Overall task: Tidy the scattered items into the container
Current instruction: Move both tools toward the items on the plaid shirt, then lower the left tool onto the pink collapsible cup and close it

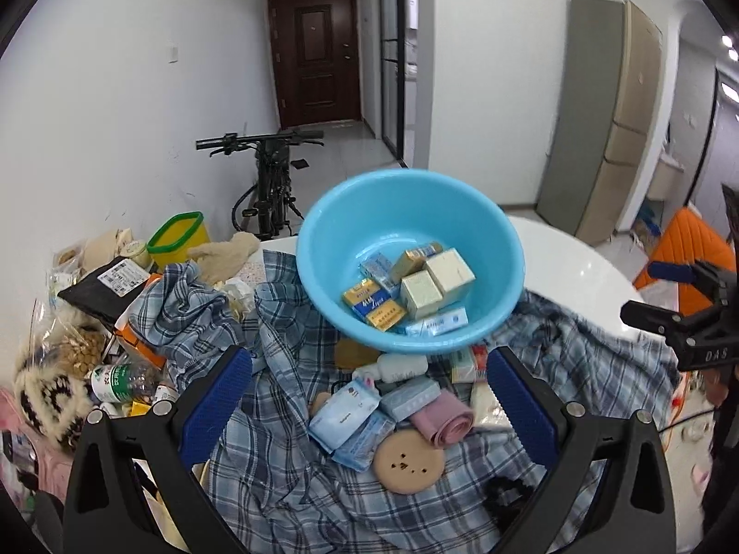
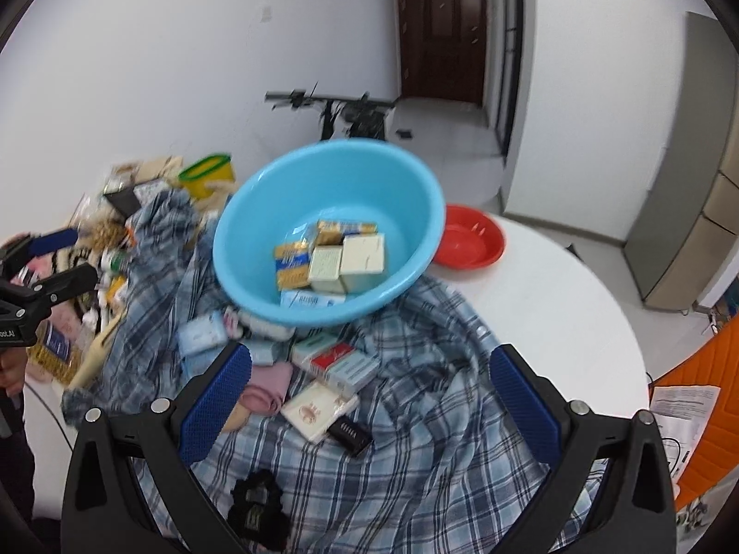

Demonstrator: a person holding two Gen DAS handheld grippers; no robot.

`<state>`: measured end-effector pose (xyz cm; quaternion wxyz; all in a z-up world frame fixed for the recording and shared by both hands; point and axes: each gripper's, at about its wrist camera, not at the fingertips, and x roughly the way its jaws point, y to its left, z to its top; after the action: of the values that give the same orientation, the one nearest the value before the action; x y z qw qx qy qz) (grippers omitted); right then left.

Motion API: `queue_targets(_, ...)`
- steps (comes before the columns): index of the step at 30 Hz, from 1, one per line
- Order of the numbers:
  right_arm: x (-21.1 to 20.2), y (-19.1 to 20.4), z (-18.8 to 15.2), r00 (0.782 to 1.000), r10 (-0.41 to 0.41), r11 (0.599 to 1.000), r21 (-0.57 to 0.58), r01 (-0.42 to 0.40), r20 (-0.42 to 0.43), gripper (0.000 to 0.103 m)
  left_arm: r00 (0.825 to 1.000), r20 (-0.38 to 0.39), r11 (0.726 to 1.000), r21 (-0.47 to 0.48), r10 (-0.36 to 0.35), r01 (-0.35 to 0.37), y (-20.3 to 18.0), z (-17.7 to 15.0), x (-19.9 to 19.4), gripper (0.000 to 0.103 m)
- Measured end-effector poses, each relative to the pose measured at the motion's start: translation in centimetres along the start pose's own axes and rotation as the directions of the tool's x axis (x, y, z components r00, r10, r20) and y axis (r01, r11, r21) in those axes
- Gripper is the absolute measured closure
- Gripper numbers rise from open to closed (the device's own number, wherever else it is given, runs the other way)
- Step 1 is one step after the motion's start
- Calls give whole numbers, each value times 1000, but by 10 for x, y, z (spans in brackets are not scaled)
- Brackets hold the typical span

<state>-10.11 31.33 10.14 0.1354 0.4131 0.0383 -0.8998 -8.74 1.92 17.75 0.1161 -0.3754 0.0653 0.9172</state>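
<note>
Both the left gripper (image 1: 369,397) and right gripper (image 2: 369,392) are wide open, holding nothing. The blue basin (image 1: 323,240), at frame centre, sits tilted on the plaid cloth (image 1: 286,484); pushing its rim may tip it.

The room was evenly and brightly lit, a cool white indoor light. In the left wrist view, ceiling lamps (image 1: 729,46) burned out to pure white far up and to the right of the left hand-held gripper (image 1: 369,408), and a soft sheen lay on the white table (image 1: 577,272) ahead of it to the right. Shadows were faint and diffuse. Both views bent strongly toward the edges and ended in black corners; walls and doorways curved. The left view was fairly sharp at centre. The right view was smeared throughout, most of all in the clutter ahead and to the left of the right hand-held gripper (image 2: 369,408).
</note>
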Motion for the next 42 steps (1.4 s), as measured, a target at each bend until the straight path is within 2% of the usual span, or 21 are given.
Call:
queue_targets(5, 9, 6, -8, 999, 3, 997, -71, -7, -47, 0, 998, -58, 999, 45, 12, -10, -7, -11, 14, 0)
queue_targets(10, 16, 10, -19, 998, 12, 995, -94, -18, -64, 0, 995, -96, 999, 42, 0, 4, -13, -23, 30, 0)
queue_targets(16, 35, 10, -32, 994, 31, 996, -82, -40, -107, 0, 984, -179, 999, 33, -22, 28, -21, -43, 63, 0)
queue_targets(28, 78, 6, -58, 978, 75, 996, -30, -82, -194, 0, 955, -290, 998, -10, -56, 55, -30, -72, 116, 0)
queue_targets(35, 90, 6, -71, 972, 81, 995, -45, -93, -223, 0, 939, -336, 998, -8, -68, 69, -36, -85, 132, 0)
queue_targets(42, 91, 5, -73, 971, 80, 994, -59, -95, -224, 0, 939, -340, 998, 12, -53, 61, -40, -84, 135, 0)
